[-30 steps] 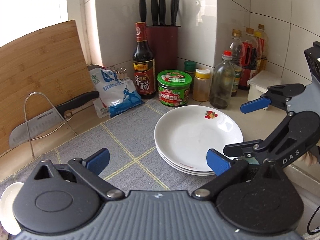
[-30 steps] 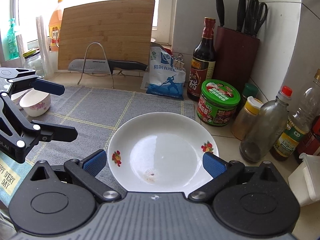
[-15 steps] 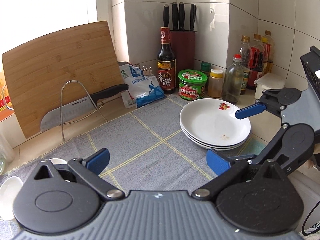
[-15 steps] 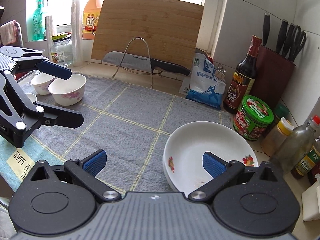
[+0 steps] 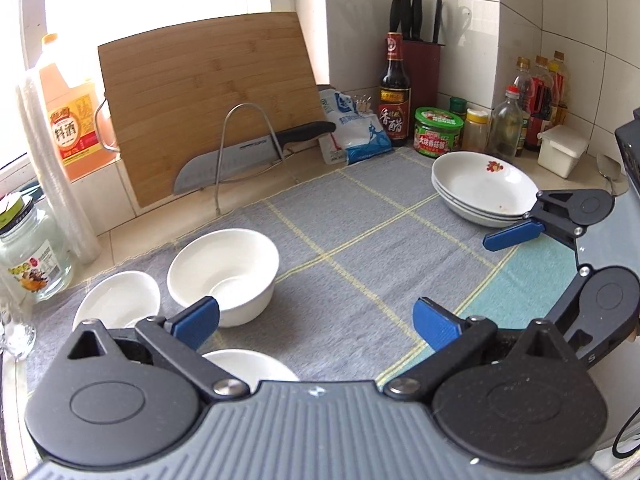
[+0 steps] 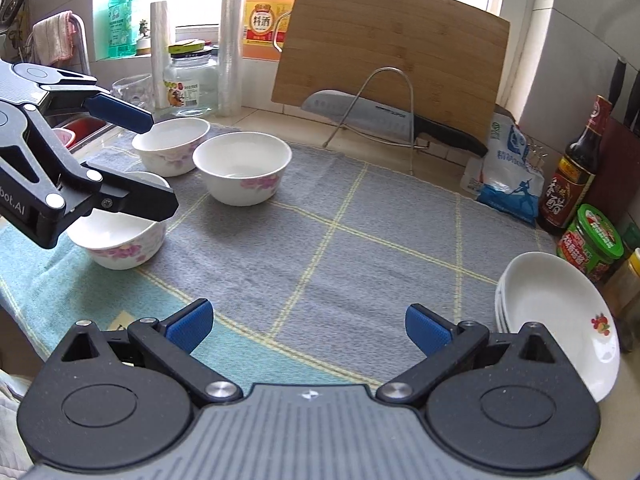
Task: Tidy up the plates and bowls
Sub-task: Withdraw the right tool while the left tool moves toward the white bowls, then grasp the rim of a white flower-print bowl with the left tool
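Left gripper (image 5: 316,316) and right gripper (image 6: 310,326), jaws wide, empty, above the mat (image 6: 340,240).

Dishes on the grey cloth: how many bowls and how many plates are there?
Bowls: 3 (back bowl, middle bowl, front bowl)
Plates: 3, judging by the rims, all in one plate stack
Total: 6 dishes

Nearest bowl (image 5: 250,366): half hidden behind the left gripper (image 5: 316,318).
Plate stack (image 6: 560,316): lower plates covered by the top plate.
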Tool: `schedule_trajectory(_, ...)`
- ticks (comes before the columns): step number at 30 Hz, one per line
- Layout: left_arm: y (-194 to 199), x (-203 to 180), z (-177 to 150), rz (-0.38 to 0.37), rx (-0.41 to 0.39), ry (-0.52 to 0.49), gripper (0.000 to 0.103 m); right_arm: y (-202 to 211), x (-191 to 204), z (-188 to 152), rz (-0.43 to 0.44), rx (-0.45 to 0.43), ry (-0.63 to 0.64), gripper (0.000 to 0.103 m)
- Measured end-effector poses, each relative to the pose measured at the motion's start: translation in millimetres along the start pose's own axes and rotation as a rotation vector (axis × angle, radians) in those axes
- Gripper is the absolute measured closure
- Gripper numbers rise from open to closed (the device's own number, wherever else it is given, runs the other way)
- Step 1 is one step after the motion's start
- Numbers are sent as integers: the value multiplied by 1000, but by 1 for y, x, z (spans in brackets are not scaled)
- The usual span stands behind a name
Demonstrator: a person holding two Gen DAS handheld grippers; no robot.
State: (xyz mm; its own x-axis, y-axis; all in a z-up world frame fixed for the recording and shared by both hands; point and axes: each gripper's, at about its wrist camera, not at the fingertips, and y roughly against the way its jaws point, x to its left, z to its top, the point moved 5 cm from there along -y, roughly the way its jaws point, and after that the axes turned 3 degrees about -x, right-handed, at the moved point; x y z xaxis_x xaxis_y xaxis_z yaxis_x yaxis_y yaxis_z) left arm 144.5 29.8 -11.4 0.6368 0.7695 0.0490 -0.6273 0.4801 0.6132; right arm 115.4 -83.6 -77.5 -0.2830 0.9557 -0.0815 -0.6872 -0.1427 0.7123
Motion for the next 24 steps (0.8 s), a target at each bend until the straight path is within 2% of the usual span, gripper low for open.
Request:
schedule_trajectory(4,2,23,-15,21,37,24,1,-16,28,-3,20,19,45,0)
schedule_trajectory(12,-1,62,-44,53,119,55,1,-41,76,-3,136,34,116,0)
schedule_trajectory(18,-4,80,-55,56,151,81,1,-61,96,-8,198,60,98,0)
schedule_trajectory(24,-7,86,-57,51,158,83,1,-70,103,-13,201,74,95,0)
